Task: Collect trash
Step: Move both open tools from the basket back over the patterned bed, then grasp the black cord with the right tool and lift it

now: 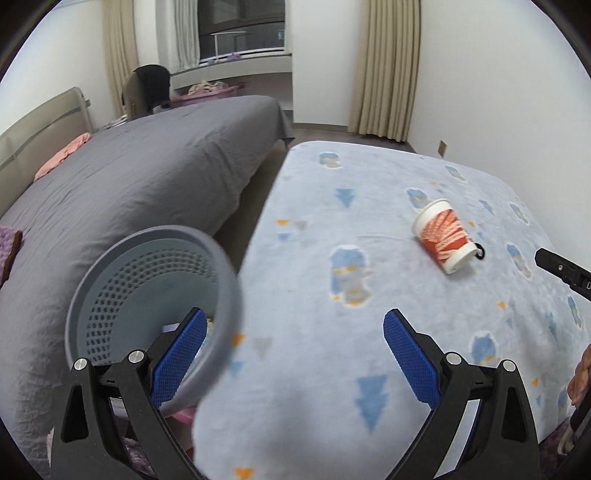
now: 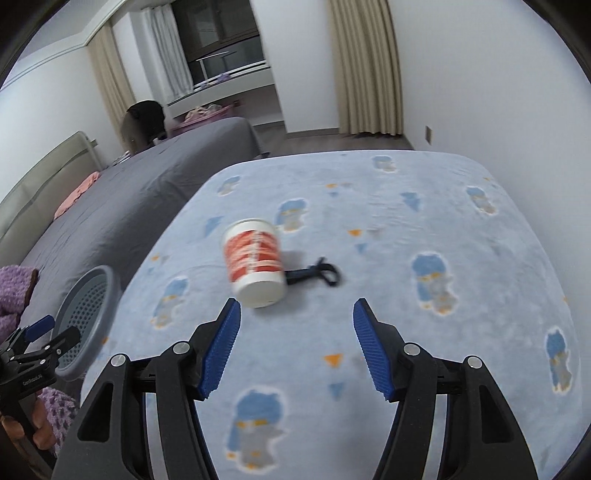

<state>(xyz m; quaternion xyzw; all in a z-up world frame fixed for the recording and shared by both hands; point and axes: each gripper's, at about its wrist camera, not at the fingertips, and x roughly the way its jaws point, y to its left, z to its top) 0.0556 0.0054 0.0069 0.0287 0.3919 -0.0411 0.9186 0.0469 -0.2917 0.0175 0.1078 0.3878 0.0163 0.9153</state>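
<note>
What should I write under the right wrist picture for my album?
Open right claw reaches toward a tipped cup and black clip on the blue blanket, bin at left.

Both views are evenly lit by soft, cool indoor light; the window (image 1: 242, 29) is dark. Shadows are faint, with no glare. Fisheye distortion bends the walls and blackens the 4 corners. Motion blur smears the paper cup (image 2: 255, 264) and the grey basket (image 1: 155, 295) rim.
</note>
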